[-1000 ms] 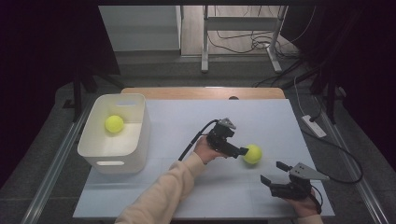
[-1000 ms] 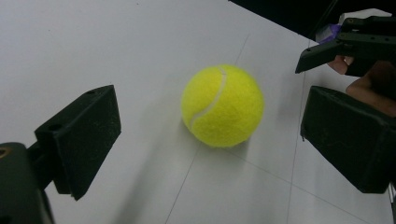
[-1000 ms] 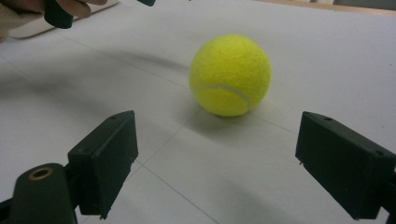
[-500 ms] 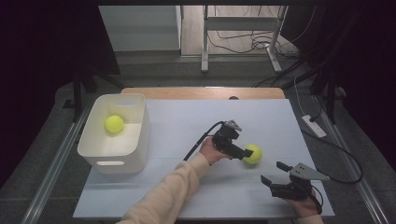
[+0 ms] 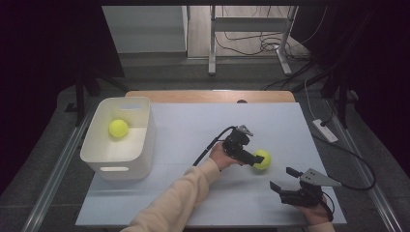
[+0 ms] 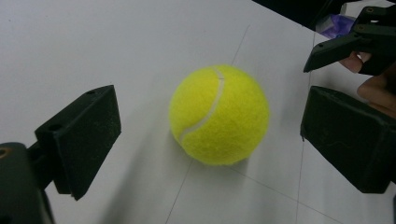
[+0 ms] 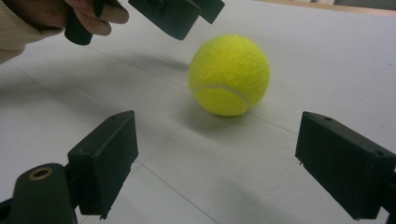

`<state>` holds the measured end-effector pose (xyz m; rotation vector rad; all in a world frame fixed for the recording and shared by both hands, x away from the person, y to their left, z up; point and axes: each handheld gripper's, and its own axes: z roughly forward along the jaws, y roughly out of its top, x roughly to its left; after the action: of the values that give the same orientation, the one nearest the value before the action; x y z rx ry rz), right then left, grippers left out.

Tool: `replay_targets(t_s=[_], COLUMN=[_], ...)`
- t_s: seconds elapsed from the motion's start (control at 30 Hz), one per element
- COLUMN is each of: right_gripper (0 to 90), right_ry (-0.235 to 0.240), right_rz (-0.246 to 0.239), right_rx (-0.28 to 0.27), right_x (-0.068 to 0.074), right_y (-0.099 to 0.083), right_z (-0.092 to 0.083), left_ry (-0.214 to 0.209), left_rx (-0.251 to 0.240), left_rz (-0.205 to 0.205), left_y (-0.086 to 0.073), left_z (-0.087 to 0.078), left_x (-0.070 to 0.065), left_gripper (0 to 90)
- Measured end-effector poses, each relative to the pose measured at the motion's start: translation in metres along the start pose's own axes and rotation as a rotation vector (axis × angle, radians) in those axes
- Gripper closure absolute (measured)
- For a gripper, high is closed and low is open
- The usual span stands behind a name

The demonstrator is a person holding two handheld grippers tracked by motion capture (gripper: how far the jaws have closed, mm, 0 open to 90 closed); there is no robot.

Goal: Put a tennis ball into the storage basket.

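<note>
Since a second ago the left gripper has crept a little rightward across the table, up to the tennis ball, while the right gripper has kept its place near the front edge. At the far left the white bin stands by the table's left edge with another yellow ball inside; well to its right lies a broad stretch of bare white surface, open room for carrying anything back that way, though the bin's tall wall will have to be cleared from above. Right of centre the tennis ball rests on the table between the spread jaws of the left gripper, neither pad touching it; that gripper is released and holds nothing. The ball looks light, felt-covered and springy, not slippery and not fragile, yet round and apt to roll off at a nudge; the sound hold is likely across its widest middle, pads on opposite sides. Farther right, the right gripper hangs with jaws spread and empty, pointed at the ball from nearby; the table's right and front edges lie near it.
</note>
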<state>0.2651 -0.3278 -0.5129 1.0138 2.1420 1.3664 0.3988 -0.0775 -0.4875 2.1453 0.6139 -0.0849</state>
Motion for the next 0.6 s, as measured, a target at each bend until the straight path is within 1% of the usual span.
replay_targets(t_s=[0.07, 0.33, 0.5, 0.6], right_gripper=[12.9, 12.9, 12.9, 12.9], right_ry=[0.001, -0.001, -0.003, -0.003], right_rz=[0.001, 0.000, -0.001, -0.001], right_rx=[0.001, 0.001, 0.000, 0.001], right_x=[0.000, 0.000, 0.000, 0.000], right_y=[0.000, -0.001, -0.001, -0.001], right_z=[0.000, 0.000, 0.000, 0.000], left_ry=[-0.001, -0.007, -0.017, -0.018], left_rx=[0.007, 0.018, 0.028, 0.043], left_rz=[0.006, 0.009, -0.004, -0.004], left_y=[0.001, 0.004, 0.004, 0.004], left_z=[0.003, 0.011, 0.022, 0.029], left_x=[-0.001, -0.003, -0.005, -0.004], left_gripper=[5.5, 5.8, 5.7, 5.7])
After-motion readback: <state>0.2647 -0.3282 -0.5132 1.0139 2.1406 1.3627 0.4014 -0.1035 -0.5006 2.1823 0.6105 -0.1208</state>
